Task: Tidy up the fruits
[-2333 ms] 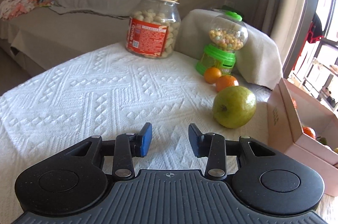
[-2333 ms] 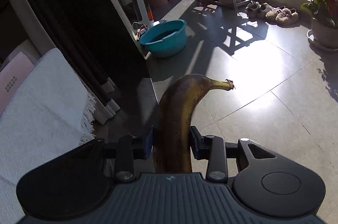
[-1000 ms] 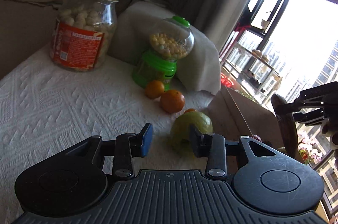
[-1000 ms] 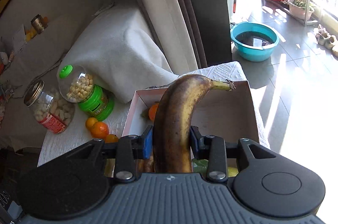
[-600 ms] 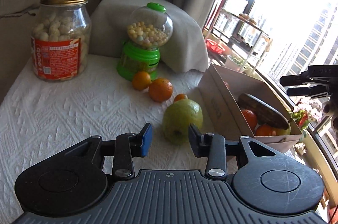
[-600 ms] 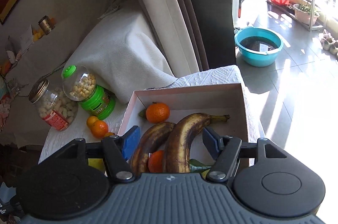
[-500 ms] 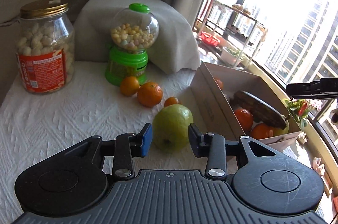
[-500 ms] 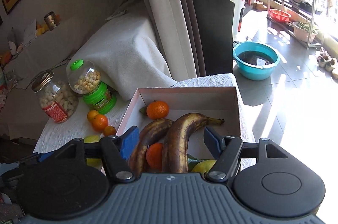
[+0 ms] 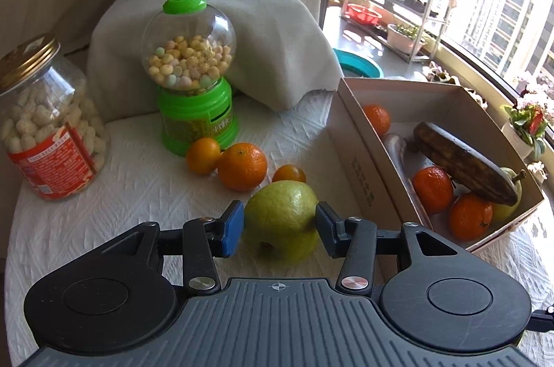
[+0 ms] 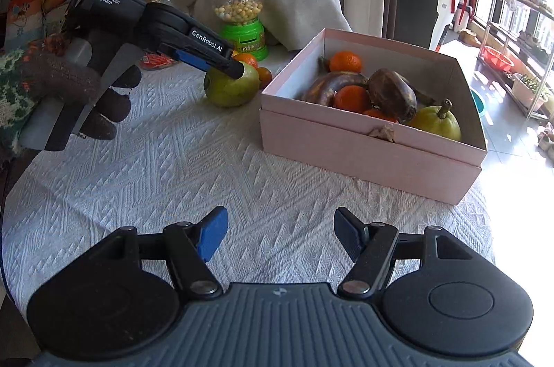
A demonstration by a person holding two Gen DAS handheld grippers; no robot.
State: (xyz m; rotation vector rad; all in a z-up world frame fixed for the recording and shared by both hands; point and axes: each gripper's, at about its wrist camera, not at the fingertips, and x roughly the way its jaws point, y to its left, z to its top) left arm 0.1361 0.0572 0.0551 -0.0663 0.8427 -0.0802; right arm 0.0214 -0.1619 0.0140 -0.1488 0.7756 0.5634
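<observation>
A green pear-like fruit [image 9: 280, 221] lies on the white cloth, left of the pink box [image 9: 360, 155]. My left gripper [image 9: 277, 223] straddles it; its jaws are opening, with the fruit between the pads and no clear squeeze. From the right wrist view the left gripper [image 10: 228, 67] reaches down onto this fruit [image 10: 230, 93]. The box [image 10: 363, 155] holds two dark bananas [image 10: 391, 93], oranges and a second green fruit [image 10: 436, 121]. Three oranges [image 9: 242, 166] rest on the cloth behind the fruit. My right gripper [image 10: 280, 237] hangs open and empty over the cloth.
A green candy dispenser [image 9: 194, 76] and a jar of white snacks [image 9: 45, 124] stand at the back of the table. A cloth-draped armrest [image 9: 277, 31] rises behind them. A gloved hand [image 10: 69, 90] holds the left gripper. Floor and a teal basin lie beyond the right edge.
The right gripper let the banana go into the box, opened, and drew back low over the cloth. The left gripper moved over the green fruit and its jaws spread around it.
</observation>
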